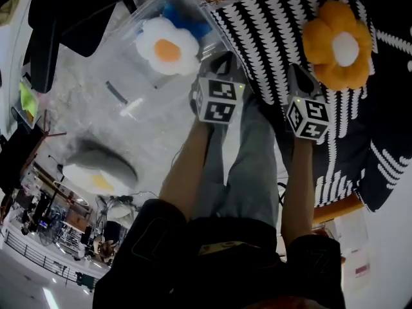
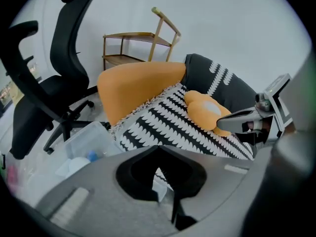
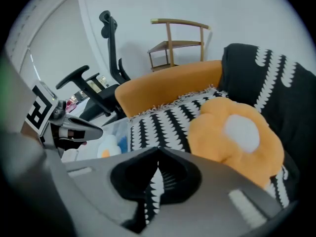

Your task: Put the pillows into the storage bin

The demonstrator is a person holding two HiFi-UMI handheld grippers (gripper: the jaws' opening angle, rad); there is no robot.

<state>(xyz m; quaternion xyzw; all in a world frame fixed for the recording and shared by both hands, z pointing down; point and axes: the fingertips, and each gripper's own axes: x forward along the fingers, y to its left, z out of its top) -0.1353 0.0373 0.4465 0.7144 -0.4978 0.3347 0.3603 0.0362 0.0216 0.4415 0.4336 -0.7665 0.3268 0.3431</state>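
An orange flower pillow (image 1: pixel 338 44) with a white centre lies on the black-and-white blanket (image 1: pixel 270 31) over the sofa. It also shows in the left gripper view (image 2: pixel 205 110) and fills the right of the right gripper view (image 3: pixel 237 132). A clear storage bin (image 1: pixel 129 63) stands on the floor and holds a white flower pillow (image 1: pixel 167 47) with an orange centre. My left gripper (image 1: pixel 222 66) is shut and empty, near the bin's corner. My right gripper (image 1: pixel 299 76) is shut and empty, just below-left of the orange pillow.
A black office chair (image 1: pixel 58 18) stands beside the bin. A white-and-yellow cushion (image 1: pixel 96 176) lies on the floor at the lower left. The orange sofa arm (image 2: pixel 138 83) rises behind the blanket, with a wooden rack (image 3: pixel 180 38) against the wall.
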